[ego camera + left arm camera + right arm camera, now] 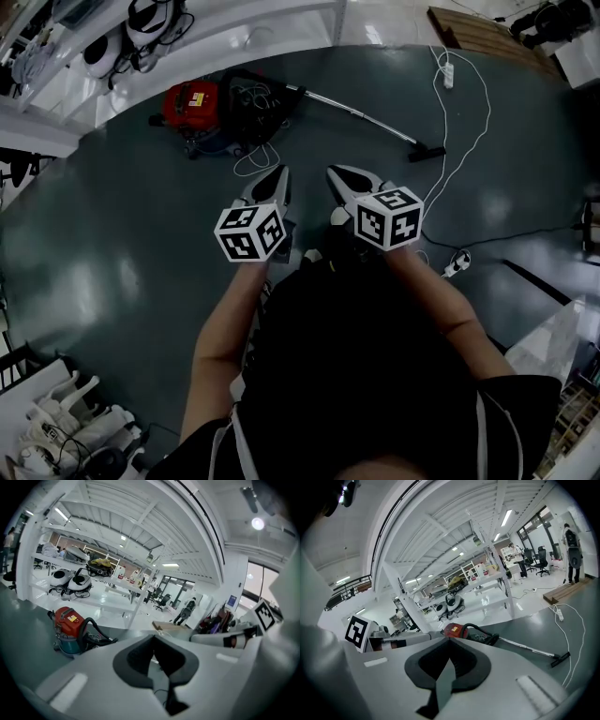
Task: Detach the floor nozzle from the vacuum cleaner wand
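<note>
A red canister vacuum (191,103) sits on the dark floor at the far left, with its black hose (246,97) coiled beside it. A silver wand (361,115) runs from it to the right and ends in a black floor nozzle (428,152), still joined to the wand. My left gripper (277,175) and right gripper (339,175) hang side by side well short of the wand, both shut and empty. The left gripper view shows the vacuum (70,622) past its shut tips (153,641). In the right gripper view the wand (526,647) and nozzle (560,659) lie ahead to the right.
A white power strip (448,73) and its looping white cable (476,112) lie right of the nozzle. A wooden pallet (480,34) is at the far right. White shelving (56,84) lines the far left edge. A plug (456,263) lies on the floor near my right arm.
</note>
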Demonstrator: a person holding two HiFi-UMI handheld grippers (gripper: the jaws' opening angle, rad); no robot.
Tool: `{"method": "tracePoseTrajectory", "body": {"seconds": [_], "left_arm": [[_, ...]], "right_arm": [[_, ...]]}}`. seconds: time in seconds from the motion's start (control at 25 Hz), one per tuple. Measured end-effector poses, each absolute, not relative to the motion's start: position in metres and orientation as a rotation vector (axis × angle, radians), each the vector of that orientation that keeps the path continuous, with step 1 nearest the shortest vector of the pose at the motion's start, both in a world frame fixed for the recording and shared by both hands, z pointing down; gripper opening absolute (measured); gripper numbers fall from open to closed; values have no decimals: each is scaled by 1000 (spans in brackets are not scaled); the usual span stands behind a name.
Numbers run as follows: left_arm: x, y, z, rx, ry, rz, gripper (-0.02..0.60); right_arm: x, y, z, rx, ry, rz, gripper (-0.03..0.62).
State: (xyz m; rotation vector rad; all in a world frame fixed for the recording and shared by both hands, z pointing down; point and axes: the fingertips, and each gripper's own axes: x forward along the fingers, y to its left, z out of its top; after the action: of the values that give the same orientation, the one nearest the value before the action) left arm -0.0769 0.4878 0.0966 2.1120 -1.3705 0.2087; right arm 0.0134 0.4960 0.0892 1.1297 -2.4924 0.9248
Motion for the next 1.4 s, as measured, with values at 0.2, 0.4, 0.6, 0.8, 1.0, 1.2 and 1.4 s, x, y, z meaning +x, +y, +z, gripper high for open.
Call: {"method": "tracePoseTrajectory", "body": {"seconds": [0.2, 0.4, 0.6, 0.8, 1.0, 1.2, 1.4], "left_arm": [[-59, 448, 99, 2093, -1380, 208, 9], [-45, 420, 100, 2070, -1397, 225, 9], [-40, 396, 107, 2040, -1426, 246, 9], [-30, 377, 114, 2024, -1442, 273, 9], [-16, 361, 120, 2019, -1441, 290, 9], [-14, 348, 122, 2007, -1444, 291, 9], [-20, 336, 127, 2011, -1437, 299, 9]], "right_arm": [[25, 457, 93, 1091, -2485, 919, -3], [38, 423, 97, 1062, -2475, 949, -3], [51, 392, 102, 1057, -2476, 955, -3], [64, 374, 111, 1025, -2466, 958, -3], [77, 355, 118, 1015, -2462, 969, -3], [81, 340, 122, 1011, -2454, 974, -3], [77, 326, 126, 1020, -2444, 980, -3]]}}
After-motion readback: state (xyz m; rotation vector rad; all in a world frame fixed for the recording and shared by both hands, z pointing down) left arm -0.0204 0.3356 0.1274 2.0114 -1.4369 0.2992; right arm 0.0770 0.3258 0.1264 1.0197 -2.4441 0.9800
